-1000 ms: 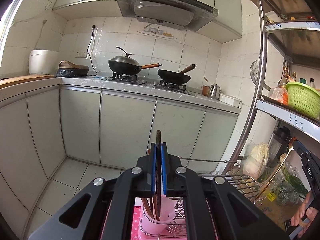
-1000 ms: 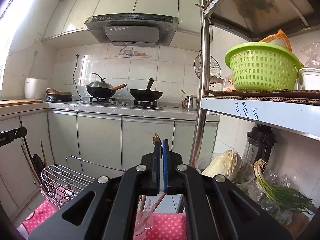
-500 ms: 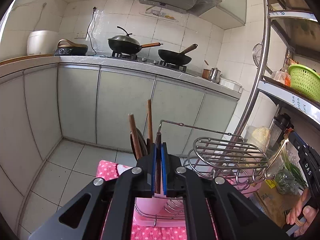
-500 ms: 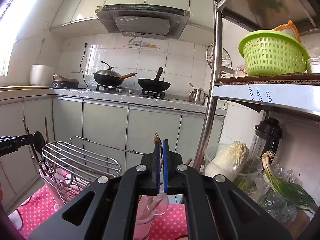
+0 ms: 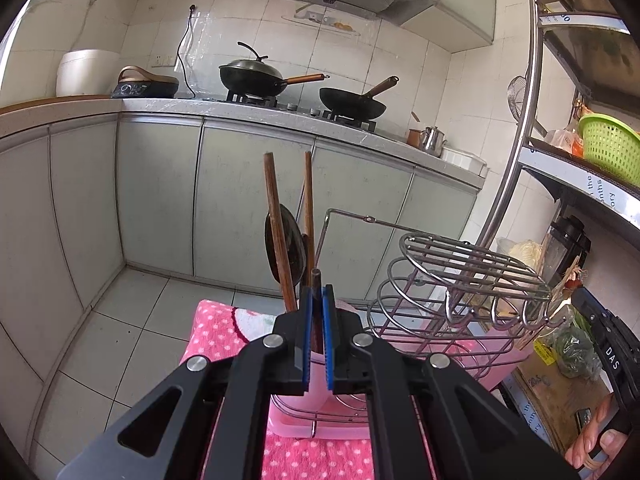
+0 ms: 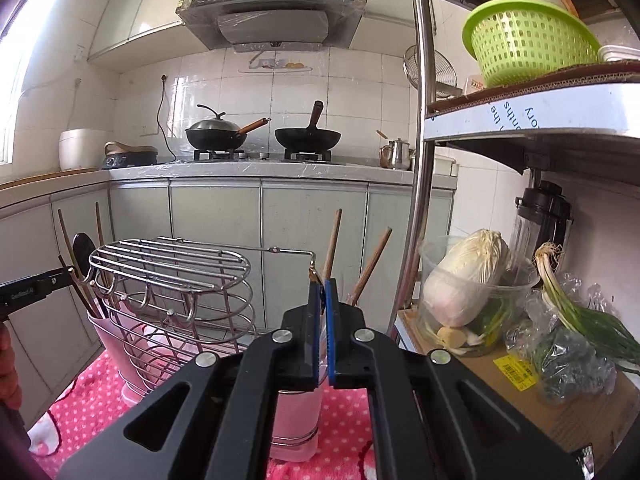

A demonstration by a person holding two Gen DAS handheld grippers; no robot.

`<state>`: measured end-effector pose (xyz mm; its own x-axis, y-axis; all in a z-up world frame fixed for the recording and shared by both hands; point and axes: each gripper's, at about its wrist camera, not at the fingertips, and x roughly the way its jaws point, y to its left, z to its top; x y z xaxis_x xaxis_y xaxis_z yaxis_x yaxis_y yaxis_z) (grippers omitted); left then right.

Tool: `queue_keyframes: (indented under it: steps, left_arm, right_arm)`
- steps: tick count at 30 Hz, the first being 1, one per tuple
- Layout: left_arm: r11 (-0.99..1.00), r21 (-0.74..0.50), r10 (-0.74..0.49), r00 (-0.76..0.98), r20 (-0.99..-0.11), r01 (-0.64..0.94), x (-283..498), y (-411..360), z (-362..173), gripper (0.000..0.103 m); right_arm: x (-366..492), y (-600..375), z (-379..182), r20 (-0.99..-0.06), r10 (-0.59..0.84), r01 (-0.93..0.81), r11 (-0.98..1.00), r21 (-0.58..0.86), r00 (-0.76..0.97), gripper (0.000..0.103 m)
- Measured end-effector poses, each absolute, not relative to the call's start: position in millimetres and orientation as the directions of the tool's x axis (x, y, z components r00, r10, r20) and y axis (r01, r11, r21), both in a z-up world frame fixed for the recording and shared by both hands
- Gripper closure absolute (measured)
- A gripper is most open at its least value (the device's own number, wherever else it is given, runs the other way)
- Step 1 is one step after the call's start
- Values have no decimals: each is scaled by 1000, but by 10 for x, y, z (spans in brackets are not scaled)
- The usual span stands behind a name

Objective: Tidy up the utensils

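My left gripper (image 5: 317, 300) is shut on a dark wooden utensil handle (image 5: 316, 280), held upright over a pink cup (image 5: 316, 376) at the left end of a wire rack (image 5: 460, 292). That cup holds two wooden handles (image 5: 276, 232) and a dark spoon (image 5: 286, 248). My right gripper (image 6: 322, 292) is shut on a thin gold-coloured utensil (image 6: 314, 274), above a pink cup (image 6: 298, 412) at the rack's (image 6: 172, 280) right end, where two wooden handles (image 6: 370, 264) stand.
The rack sits on a pink dotted cloth (image 6: 88, 396). A steel shelf post (image 6: 420, 160) stands to the right, with cabbage (image 6: 464, 276), scallions (image 6: 584, 320) and a green basket (image 6: 528, 40) on the shelves. Grey cabinets (image 5: 248, 200) and woks (image 5: 256, 76) lie behind.
Both grippers have come down toward the rack's cups with their utensils. The rack and cups have risen into both views.
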<state>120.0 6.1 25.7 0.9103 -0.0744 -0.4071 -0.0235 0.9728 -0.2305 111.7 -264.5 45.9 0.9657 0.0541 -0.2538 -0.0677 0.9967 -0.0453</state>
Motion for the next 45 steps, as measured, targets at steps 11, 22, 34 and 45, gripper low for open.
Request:
queue_keyframes:
  steps: [11,22,34,45]
  left_arm:
    - [971,-234,-59,905,-420,-45,1260,103,222,97]
    - [963,-262,-55,902,-428,-66,1191,171,195,61]
    - [957,-286,-78,893,-443,-58,1018,211,201,41]
    - [951,-308,-119,865,-488,-42,688,137,213,29]
  right_arm:
    - [1199,-2695,284,-318,96,-97,995,11,943,100]
    - [1199,-2663,230,-359,127,-127,992,24,925,85]
    - [967,-2705,323,-336,147,-133,989,65,930,59]
    - [685,-2639,194,-396,241,-187,968,170,886,44]
